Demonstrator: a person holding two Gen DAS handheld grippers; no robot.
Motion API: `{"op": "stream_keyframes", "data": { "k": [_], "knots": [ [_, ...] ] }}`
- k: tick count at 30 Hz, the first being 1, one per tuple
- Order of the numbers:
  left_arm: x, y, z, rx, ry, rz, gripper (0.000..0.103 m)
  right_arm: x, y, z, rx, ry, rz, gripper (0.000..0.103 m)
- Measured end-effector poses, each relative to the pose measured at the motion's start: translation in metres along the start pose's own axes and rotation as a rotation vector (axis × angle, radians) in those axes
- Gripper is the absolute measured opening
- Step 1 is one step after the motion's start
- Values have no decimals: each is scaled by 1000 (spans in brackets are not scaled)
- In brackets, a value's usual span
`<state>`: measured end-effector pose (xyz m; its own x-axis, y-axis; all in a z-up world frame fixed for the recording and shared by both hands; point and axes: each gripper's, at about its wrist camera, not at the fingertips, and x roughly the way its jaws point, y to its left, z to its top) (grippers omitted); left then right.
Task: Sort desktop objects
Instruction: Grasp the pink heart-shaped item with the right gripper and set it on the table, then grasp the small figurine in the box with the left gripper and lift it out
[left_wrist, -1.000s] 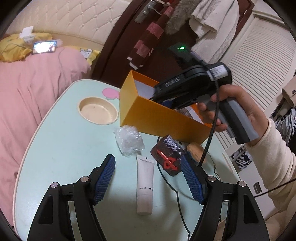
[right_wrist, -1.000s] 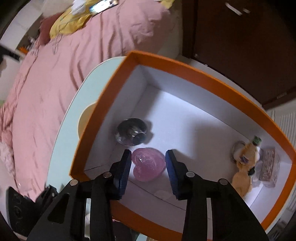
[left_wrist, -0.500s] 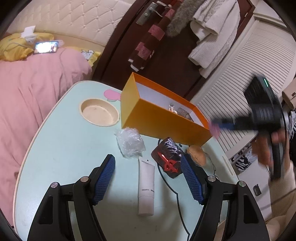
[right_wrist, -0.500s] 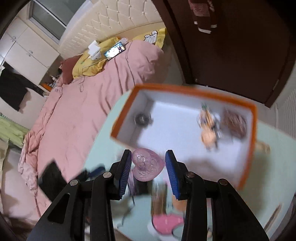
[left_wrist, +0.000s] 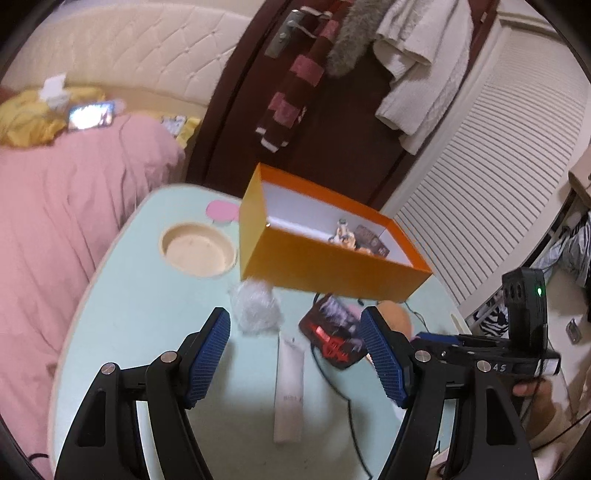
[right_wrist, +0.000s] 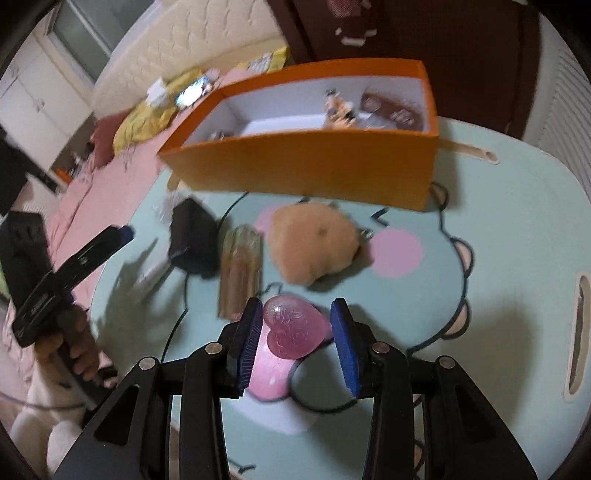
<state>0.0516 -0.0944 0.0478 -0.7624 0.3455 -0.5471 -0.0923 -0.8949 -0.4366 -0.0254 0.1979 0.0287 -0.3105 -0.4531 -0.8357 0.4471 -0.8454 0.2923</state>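
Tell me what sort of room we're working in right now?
Most likely a bedroom: a bed with a pink duvet and tufted headboard, clothes hanging on the door, and a small mint table beside the bed.

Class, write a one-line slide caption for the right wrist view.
Right claw holds a pink heart above the table, in front of the orange box.

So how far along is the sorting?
Done: a figurine and a brown packet sit in the orange box. In hand: the right gripper clamps a pink heart above the table; the left gripper is open, empty. Left: white tube, crumpled plastic, dark pouch, tan plush, clear bottle.
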Motion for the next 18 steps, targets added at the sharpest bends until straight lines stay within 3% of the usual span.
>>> {"op": "stream_keyframes", "data": {
  "k": [2,6,8,11,16,18],
  "knots": [
    [-2,-10,15,30,7,-3,72,-9,-4,-3,0,-94,0,42],
    [9,-41,54,103,47,1,72,-14,-14,-12,45,-186,86,67],
    [17,-58,75,142,71,7,72,-17,-20,-18,74,-242,106,67],
    [57,-81,102,149,206,50,72,-23,-27,-29,104,-320,106,67],
    [138,-89,124,84,422,53,71,-27,-31,-30,88,-342,137,67],
    [172,-85,128,38,495,68,65,-26,-32,-31,99,-338,154,67]
  ]
}}
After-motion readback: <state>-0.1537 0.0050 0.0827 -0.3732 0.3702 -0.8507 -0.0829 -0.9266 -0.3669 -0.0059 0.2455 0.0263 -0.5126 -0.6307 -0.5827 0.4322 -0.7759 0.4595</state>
